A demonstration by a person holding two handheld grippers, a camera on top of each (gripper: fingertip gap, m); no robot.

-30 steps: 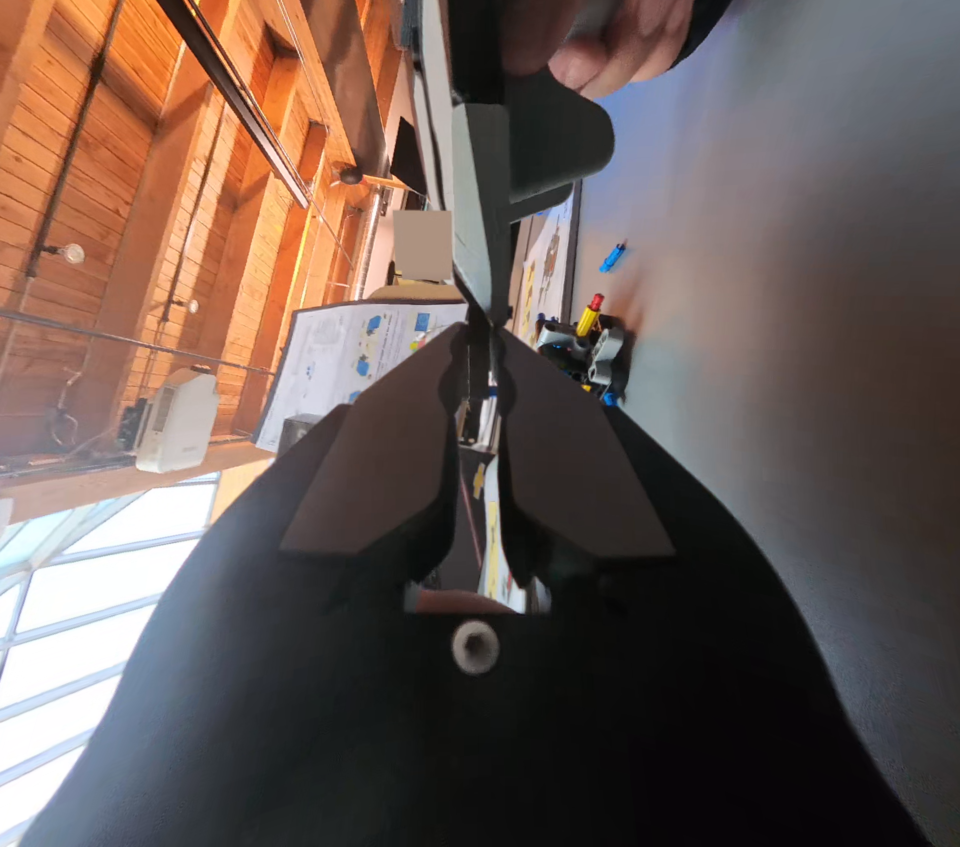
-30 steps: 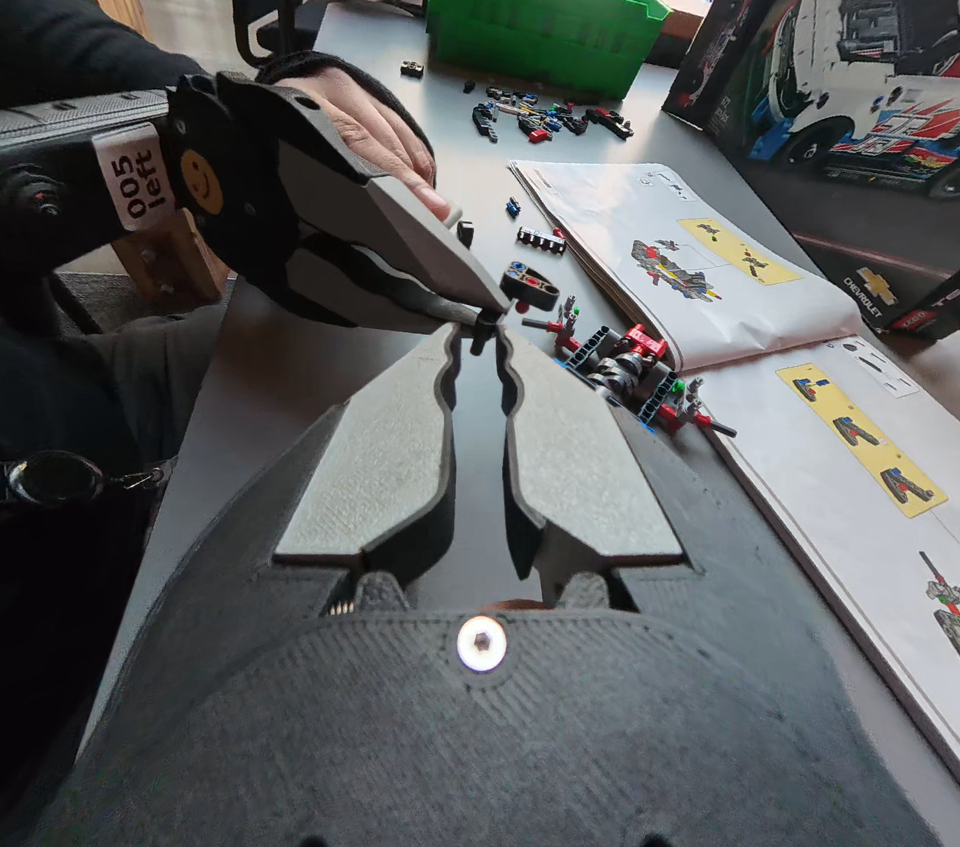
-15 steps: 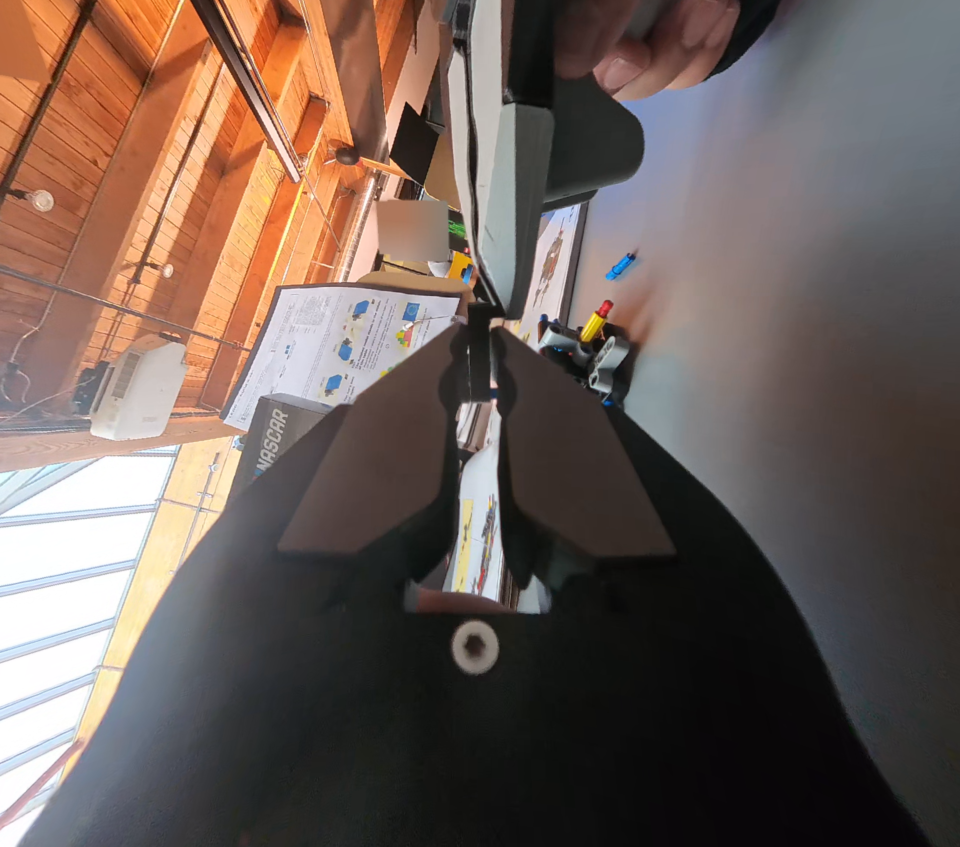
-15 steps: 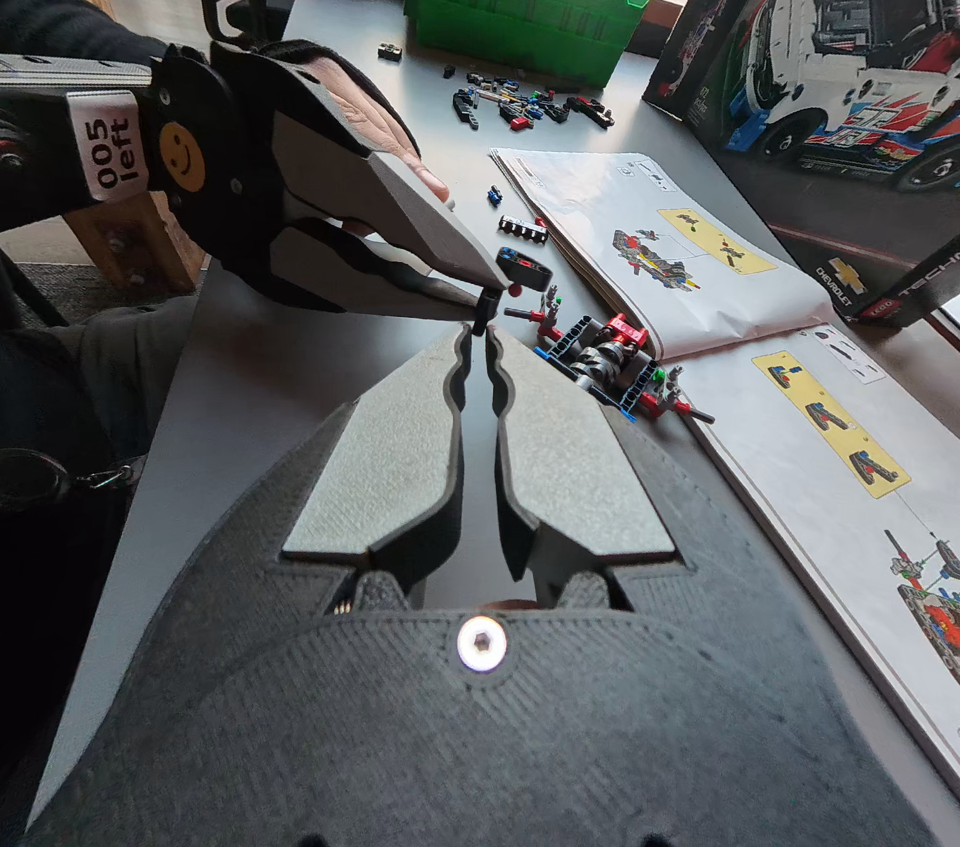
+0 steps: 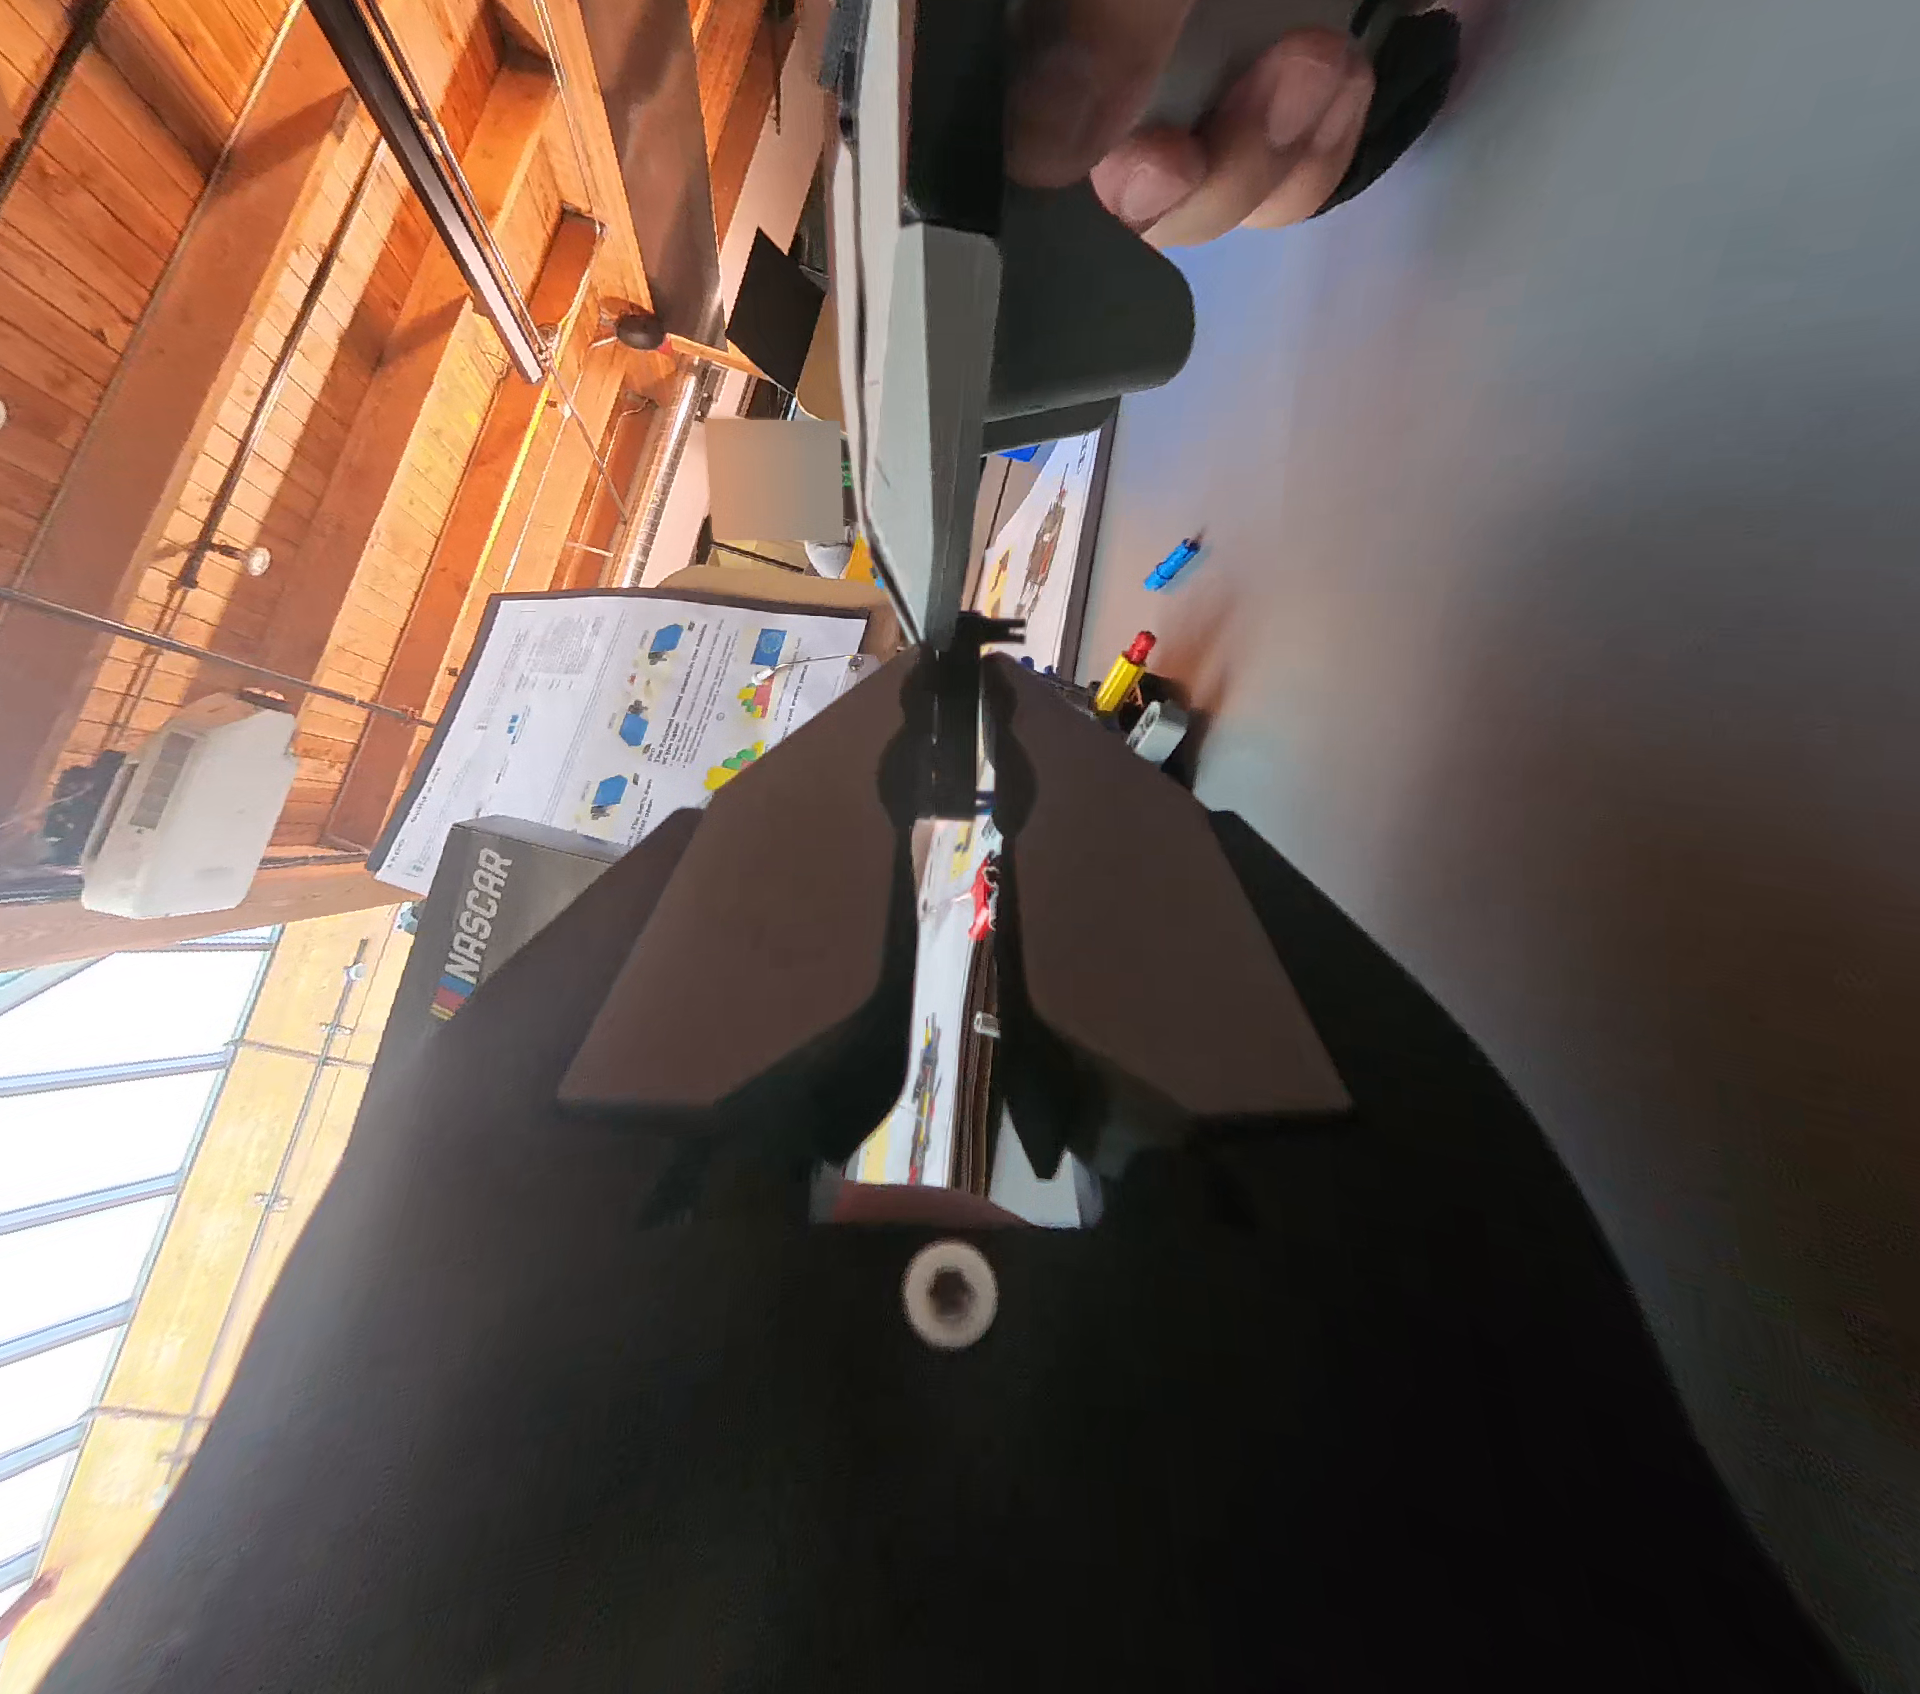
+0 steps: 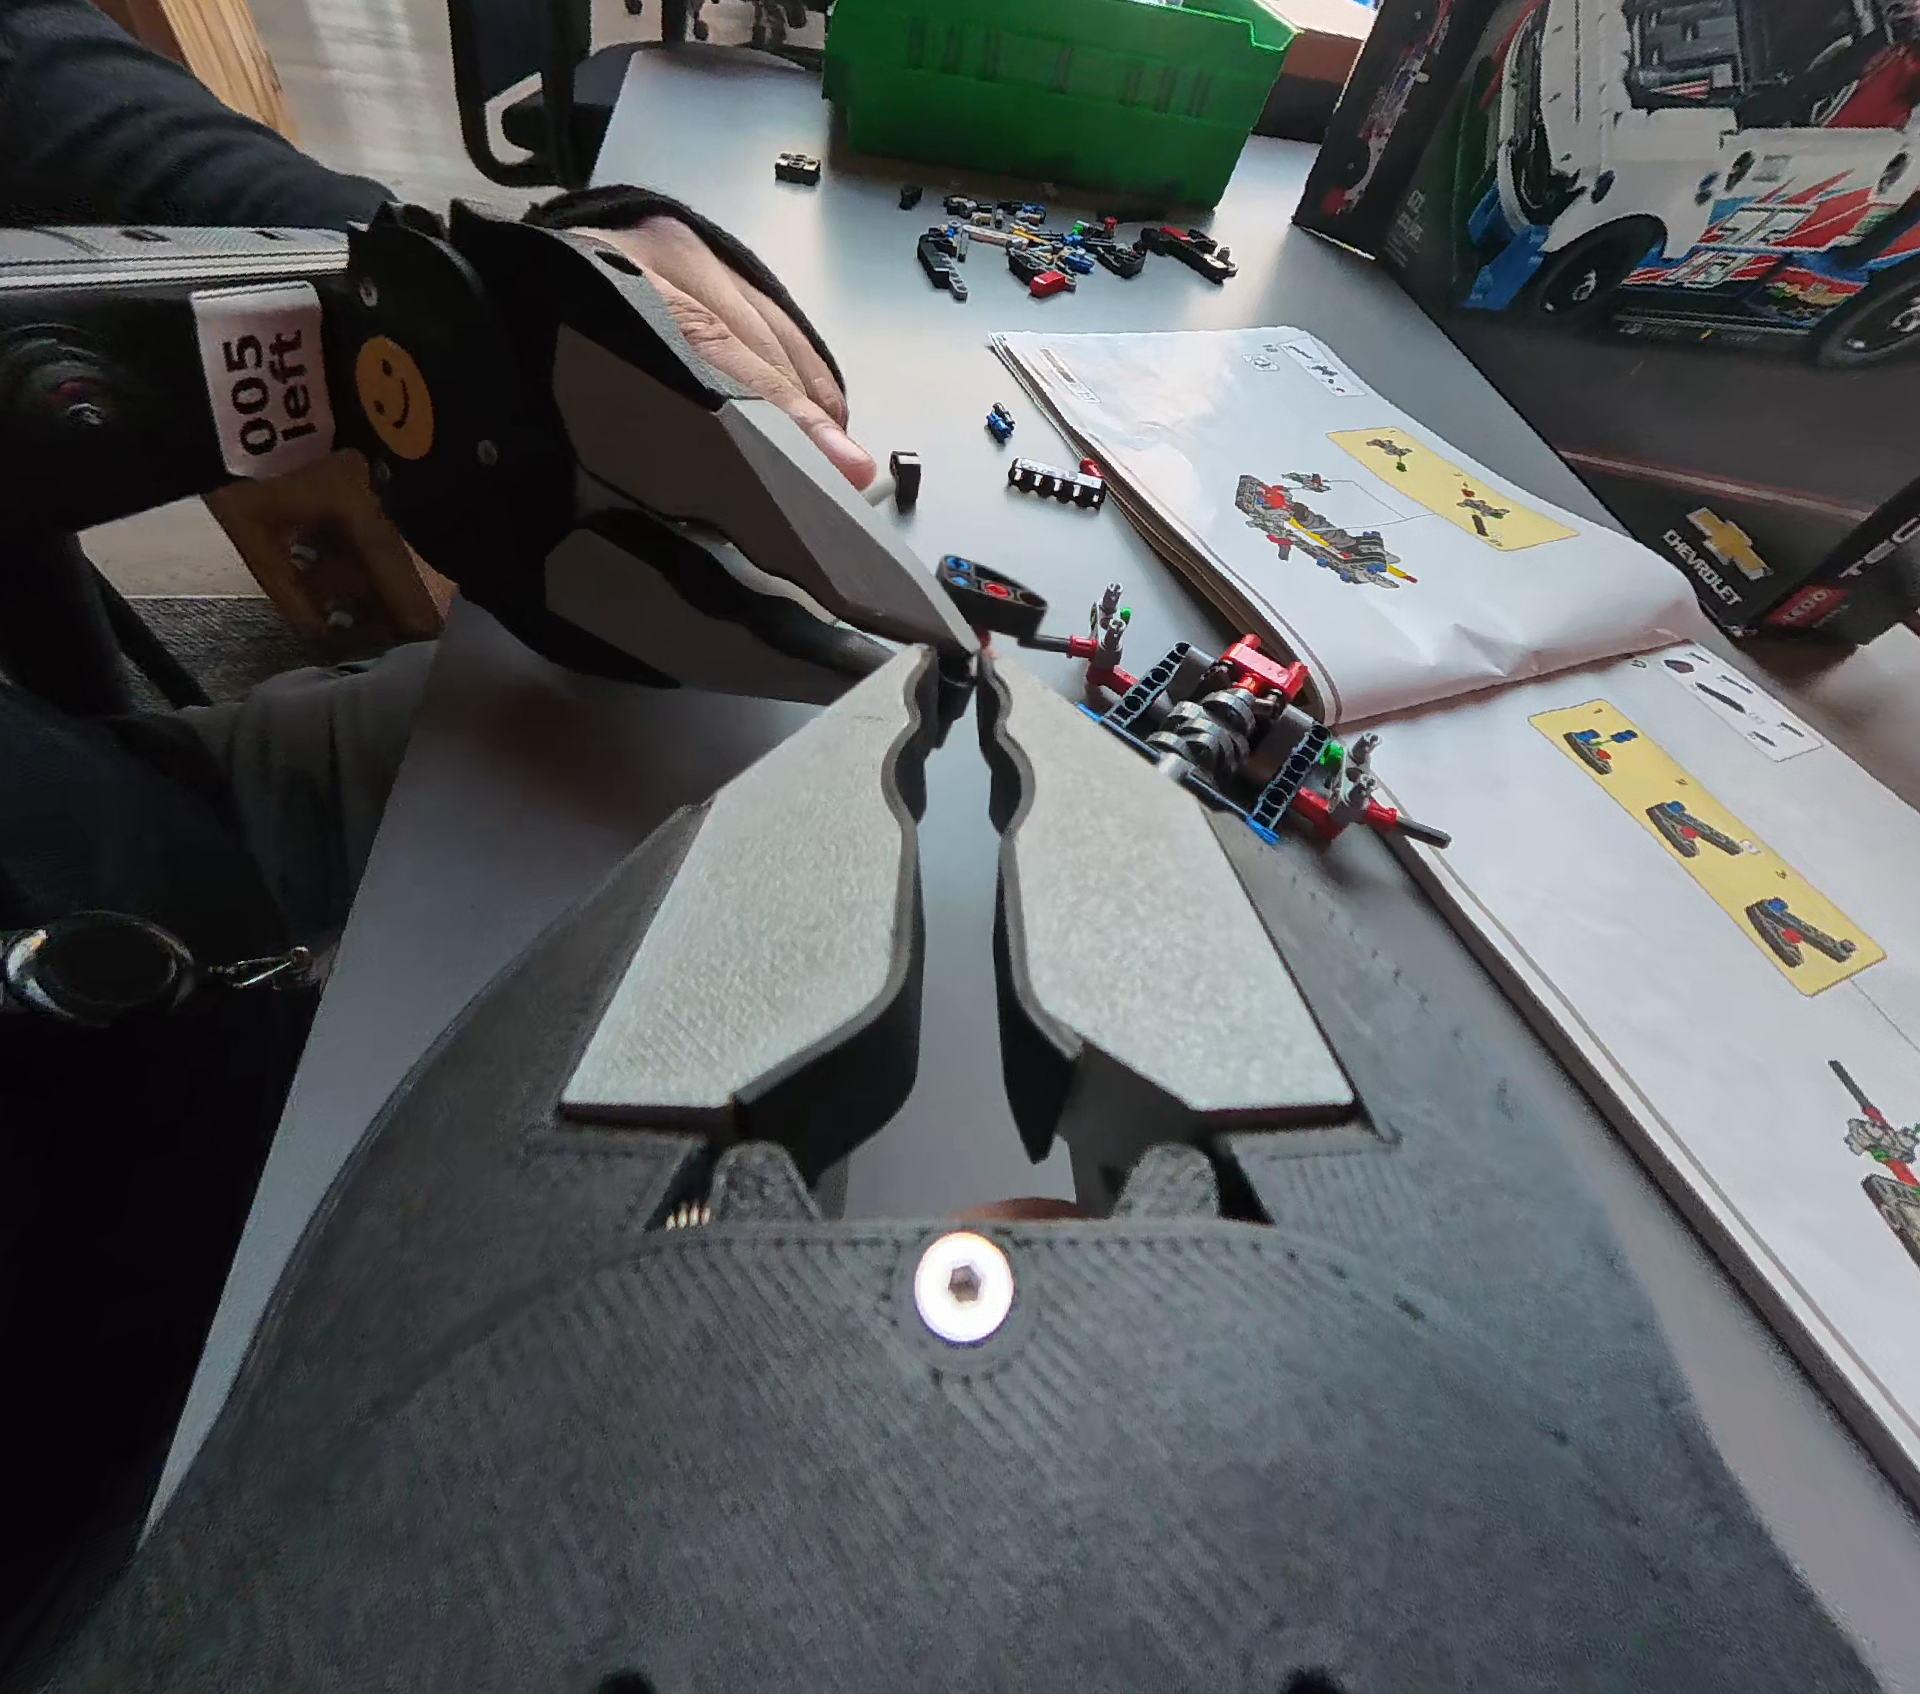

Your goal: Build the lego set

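Left wrist view: the picture is turned sideways, the grey tabletop (image 5: 1558,709) filling the right side. The left gripper (image 5: 948,688) is clenched on a small black lego piece (image 5: 951,740), pinched between its two fingertips. The tip of the right gripper (image 5: 925,564) comes down from above and meets the same piece. A hand (image 5: 1226,3) wraps the right gripper's handle at the top edge. Past the tips, a yellow and red pin (image 5: 1124,670) and a blue pin (image 5: 1172,564) lie on the tabletop.

Right wrist view: the right gripper (image 6: 954,676) is nearly closed, its fingertips pinching the black piece (image 6: 952,680) just in front of them. The left gripper (image 6: 935,621) reaches in from the left, its tip touching that piece. A partly built lego assembly (image 6: 1216,719) lies just right of the tips, against the open instruction booklet (image 6: 1351,501). Loose pieces (image 6: 1049,257) lie scattered near the far edge, in front of a green bin (image 6: 1039,75). The set's box (image 6: 1662,86) stands at the far right corner.
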